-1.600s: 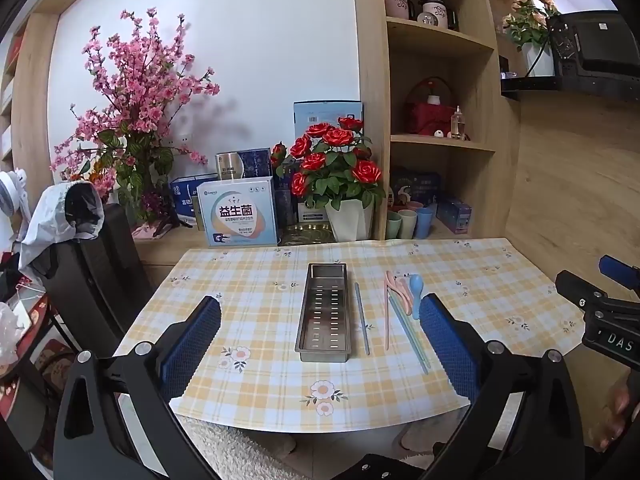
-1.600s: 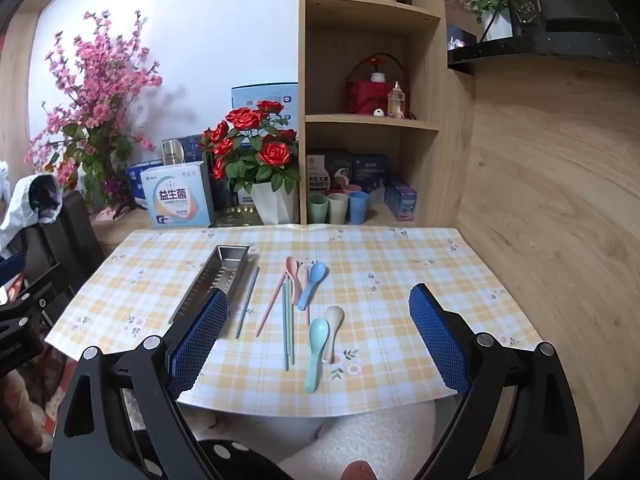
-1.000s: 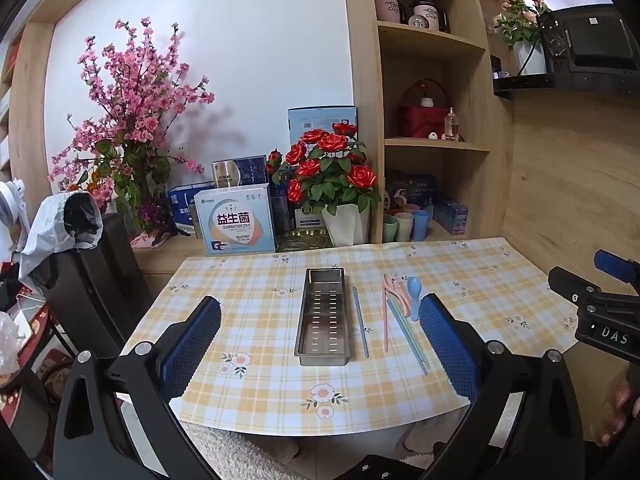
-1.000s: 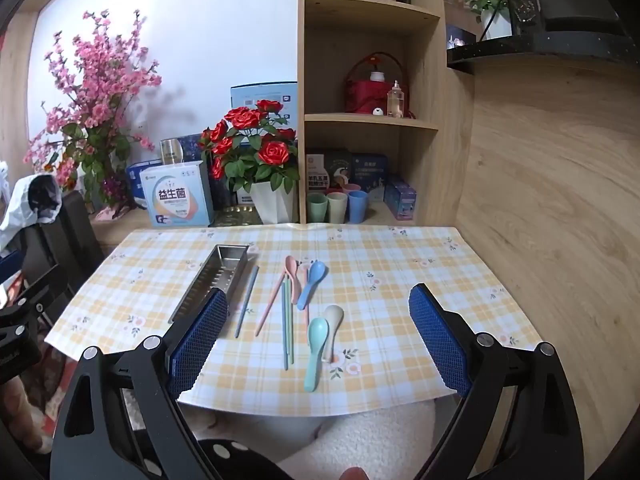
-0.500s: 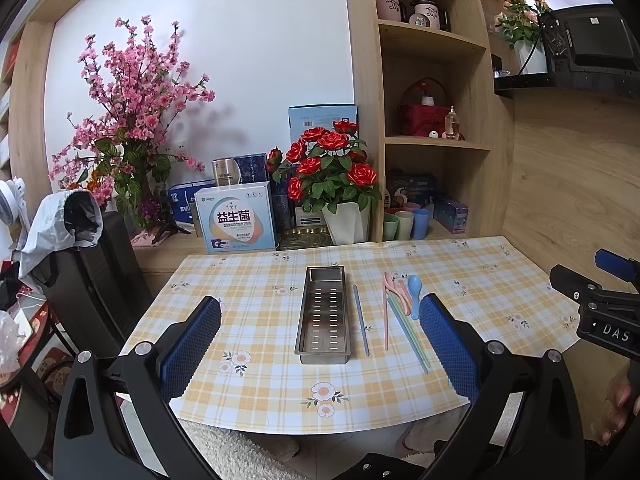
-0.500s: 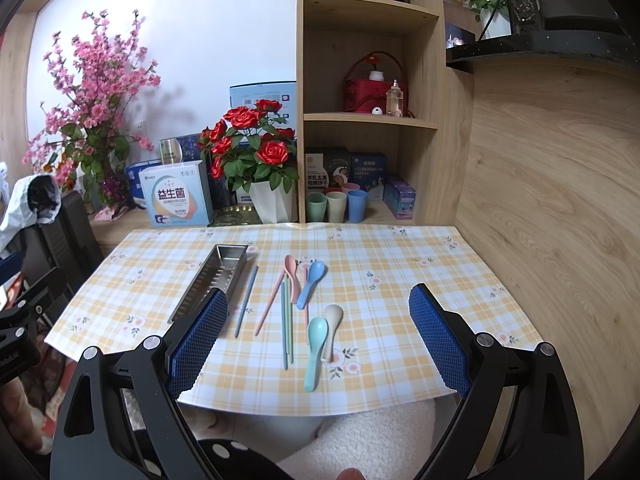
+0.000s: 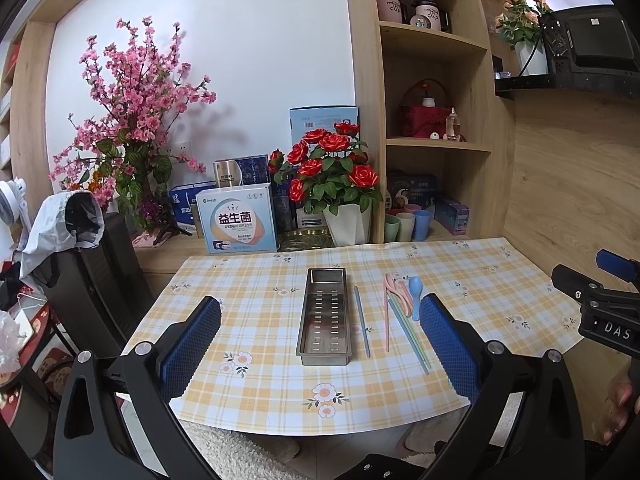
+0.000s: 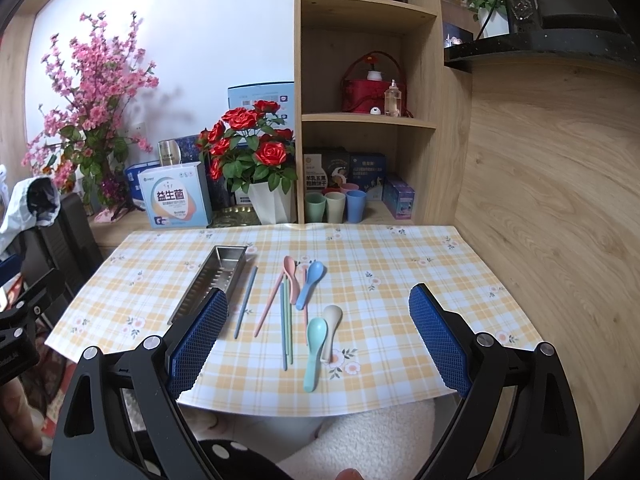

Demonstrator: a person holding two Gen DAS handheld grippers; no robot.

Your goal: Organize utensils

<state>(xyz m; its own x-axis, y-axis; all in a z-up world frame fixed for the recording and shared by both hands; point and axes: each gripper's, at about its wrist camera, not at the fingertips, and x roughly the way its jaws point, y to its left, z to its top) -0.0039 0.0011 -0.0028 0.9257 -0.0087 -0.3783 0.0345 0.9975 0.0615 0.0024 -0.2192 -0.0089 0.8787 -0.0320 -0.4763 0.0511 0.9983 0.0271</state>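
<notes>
- Both tongs, left (image 7: pixel 320 340) and right (image 8: pixel 318 330), are held wide open, empty.
- Spoons (image 8: pixel 316 340) right of the tray (image 7: pixel 325 316) are best gripped mid-handle, singly.

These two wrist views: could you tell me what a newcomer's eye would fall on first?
Probably the red roses in a white pot at the table's back edge, with tall pink blossoms to their left. Next, the pastel spoons and chopsticks scattered on the checked tablecloth, right of an empty steel tray.
</notes>
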